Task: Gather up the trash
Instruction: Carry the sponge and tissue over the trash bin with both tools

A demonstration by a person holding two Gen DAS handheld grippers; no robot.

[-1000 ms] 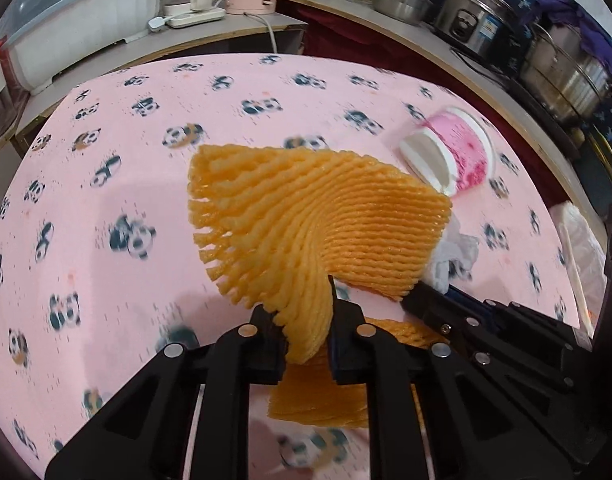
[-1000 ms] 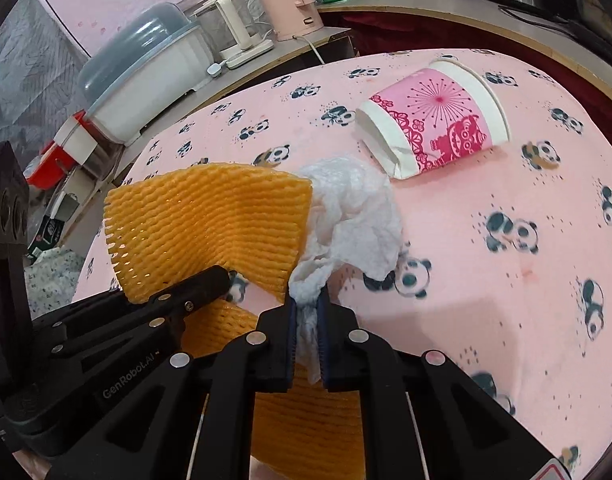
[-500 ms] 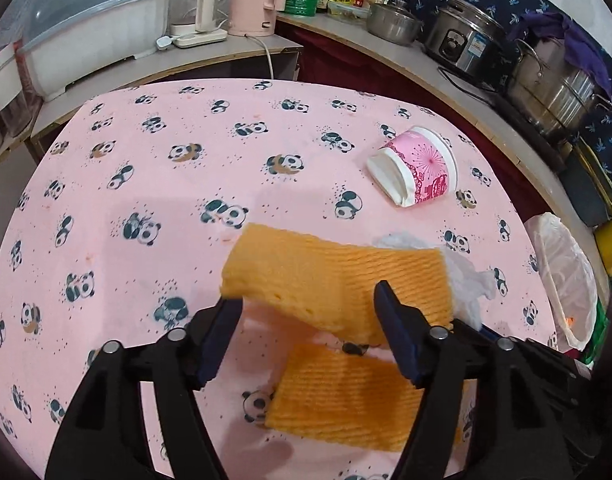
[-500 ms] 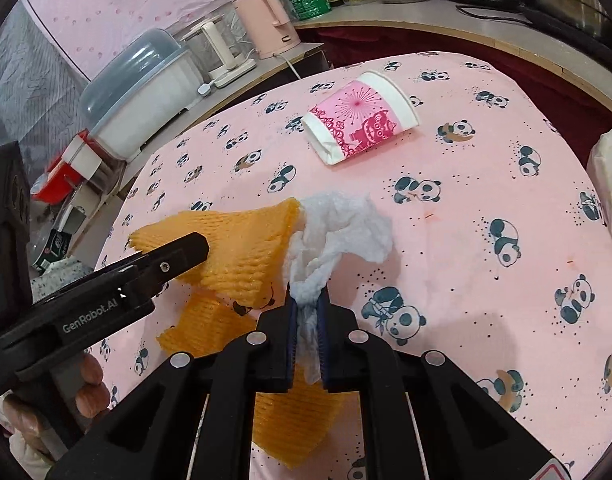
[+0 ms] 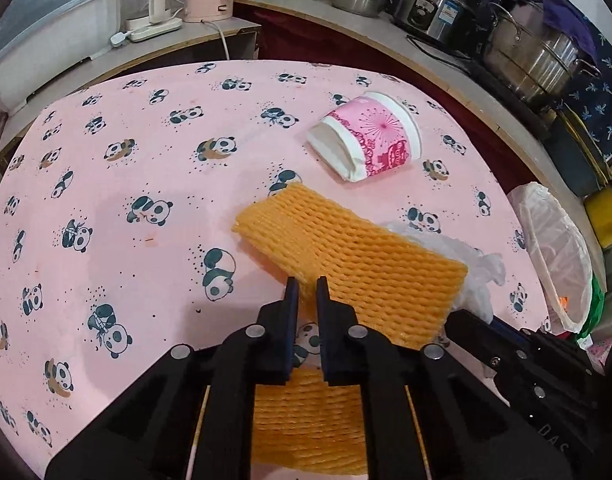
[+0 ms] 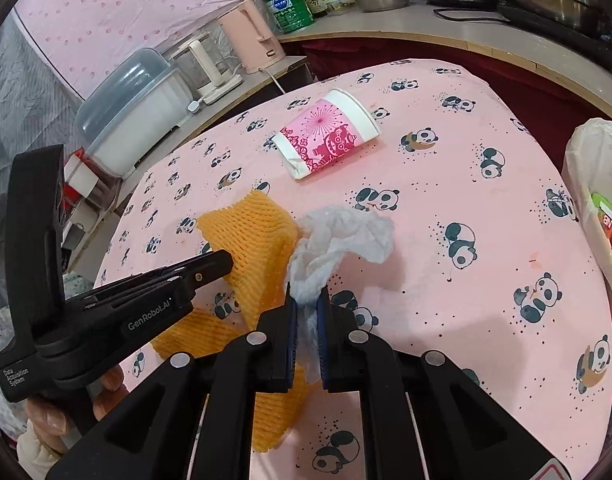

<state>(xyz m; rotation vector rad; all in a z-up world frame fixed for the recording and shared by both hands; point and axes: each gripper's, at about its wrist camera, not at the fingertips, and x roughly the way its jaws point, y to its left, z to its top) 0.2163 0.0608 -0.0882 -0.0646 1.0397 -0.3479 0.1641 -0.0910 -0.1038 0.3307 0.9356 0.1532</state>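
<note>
A pink panda-print surface [image 5: 154,152] is ringed by kitchen counters carrying a pink kettle [image 6: 252,38] and steel pots [image 5: 534,56]; a lined trash bin [image 5: 558,264] stands at its right edge. A pink paper cup [image 5: 366,136] lies tipped over. The left claw [image 5: 305,292] is clamped on an orange foam net [image 5: 354,264] held above the surface, over a second foam net [image 5: 306,420]. The right claw [image 6: 305,300] is clamped on a crumpled white tissue [image 6: 338,240], just beside it.

Two orange foam nets [image 5: 358,264], one paper cup [image 5: 366,136], seemingly one crumpled tissue [image 6: 342,240]
</note>
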